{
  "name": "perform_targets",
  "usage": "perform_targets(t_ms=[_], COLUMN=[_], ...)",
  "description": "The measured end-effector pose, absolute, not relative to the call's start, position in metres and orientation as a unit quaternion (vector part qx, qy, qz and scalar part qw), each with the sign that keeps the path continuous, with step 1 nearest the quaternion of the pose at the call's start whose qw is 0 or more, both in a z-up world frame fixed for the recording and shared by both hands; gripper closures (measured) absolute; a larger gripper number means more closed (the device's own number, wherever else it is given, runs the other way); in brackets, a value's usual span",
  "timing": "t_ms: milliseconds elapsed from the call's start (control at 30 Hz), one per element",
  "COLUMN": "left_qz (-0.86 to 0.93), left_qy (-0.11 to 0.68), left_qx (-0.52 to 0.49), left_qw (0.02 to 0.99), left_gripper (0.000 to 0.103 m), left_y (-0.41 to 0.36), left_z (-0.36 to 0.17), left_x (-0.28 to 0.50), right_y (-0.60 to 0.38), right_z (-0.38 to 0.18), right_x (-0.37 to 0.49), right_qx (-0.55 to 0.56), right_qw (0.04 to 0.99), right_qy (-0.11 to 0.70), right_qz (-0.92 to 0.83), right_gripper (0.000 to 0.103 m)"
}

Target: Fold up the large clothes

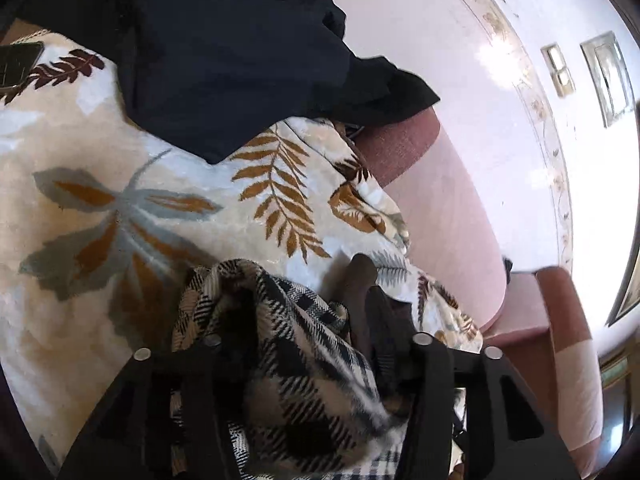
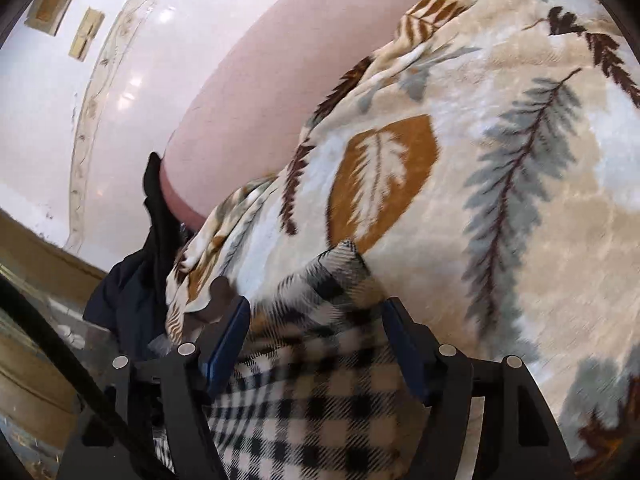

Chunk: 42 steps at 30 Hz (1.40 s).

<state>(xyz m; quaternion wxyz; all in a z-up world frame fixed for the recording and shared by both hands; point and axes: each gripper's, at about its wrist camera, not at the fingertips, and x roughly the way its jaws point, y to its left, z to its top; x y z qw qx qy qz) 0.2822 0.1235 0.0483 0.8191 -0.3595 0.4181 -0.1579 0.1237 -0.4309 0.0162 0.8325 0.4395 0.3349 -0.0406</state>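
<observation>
Pale glossy floor tiles (image 1: 472,92) with a patterned border run behind a pink sofa (image 1: 448,208), over which a cream blanket (image 1: 168,184) with brown and grey leaf prints is spread.

From the left wrist camera, a dark phone-like slab (image 1: 18,66) lies on the blanket at ten o'clock, partly cut off by the edge. A dark navy garment (image 1: 224,64) lies across the blanket from eleven to one o'clock, its lower corner resting on the leaf print. At six o'clock, the left gripper (image 1: 296,320) has its jaws apart, and a bunched plaid shirt (image 1: 288,328) in black, beige and white sits between them on the blanket. Whether the pads press on the cloth cannot be told, since the near finger is hidden behind the bunch.

From the right wrist camera, a dark cloth (image 2: 136,280) hangs off the sofa edge at eight o'clock. The right gripper (image 2: 316,316) at six o'clock has its blue-padded jaws standing wide apart, with the same plaid shirt (image 2: 320,360) lying between them; its corner peaks at centre, on the blanket (image 2: 500,160), which fills the view from one to five o'clock.
</observation>
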Motion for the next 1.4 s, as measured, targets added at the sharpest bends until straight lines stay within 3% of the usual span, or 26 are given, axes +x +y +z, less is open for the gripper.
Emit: perform_targets(t_ms=[167, 367, 633, 733, 833, 900, 967, 1067, 1233, 1400], left_qz=[-0.13, -0.104, -0.077, -0.097, -0.116, -0.129, -0.132, -0.135, -0.146, -0.164], left_qy=[0.371, 0.364, 0.457, 0.489, 0.521, 0.535, 0.545, 0.55, 0.556, 0.562], left_qx=[-0.383, -0.337, -0.159, -0.119, -0.09, -0.08, -0.073, -0.079, -0.089, -0.09], left_qw=[0.836, 0.862, 0.872, 0.859, 0.841, 0.831, 0.825, 0.82, 0.813, 0.806], left_gripper=[0.026, 0.024, 0.024, 0.024, 0.024, 0.032, 0.048, 0.056, 0.056, 0.051], left_y=[0.143, 0.155, 0.146, 0.145, 0.14, 0.138, 0.138, 0.142, 0.147, 0.148], left_z=[0.072, 0.094, 0.06, 0.043, 0.026, 0.02, 0.02, 0.022, 0.023, 0.024], left_x=[0.266, 0.25, 0.228, 0.218, 0.213, 0.213, 0.21, 0.207, 0.204, 0.197], right_y=[-0.43, -0.392, -0.328, -0.295, -0.254, -0.219, -0.178, -0.126, -0.089, -0.098], right_z=[0.025, 0.053, 0.054, 0.059, 0.062, 0.063, 0.06, 0.047, 0.021, 0.057], right_x=[0.121, 0.122, 0.133, 0.132, 0.143, 0.163, 0.197, 0.26, 0.342, 0.322], right_qx=[0.421, 0.336, 0.239, 0.21, 0.207, 0.184, 0.164, 0.131, 0.08, 0.065], right_qw=[0.841, 0.879, 0.895, 0.898, 0.89, 0.886, 0.874, 0.859, 0.85, 0.865], right_qy=[0.336, 0.336, 0.376, 0.383, 0.394, 0.407, 0.429, 0.467, 0.513, 0.492], right_qz=[-0.056, -0.041, 0.003, 0.044, 0.102, 0.126, 0.16, 0.163, 0.089, 0.071], right_gripper=[0.029, 0.03, 0.03, 0.04, 0.049, 0.054, 0.054, 0.054, 0.053, 0.052])
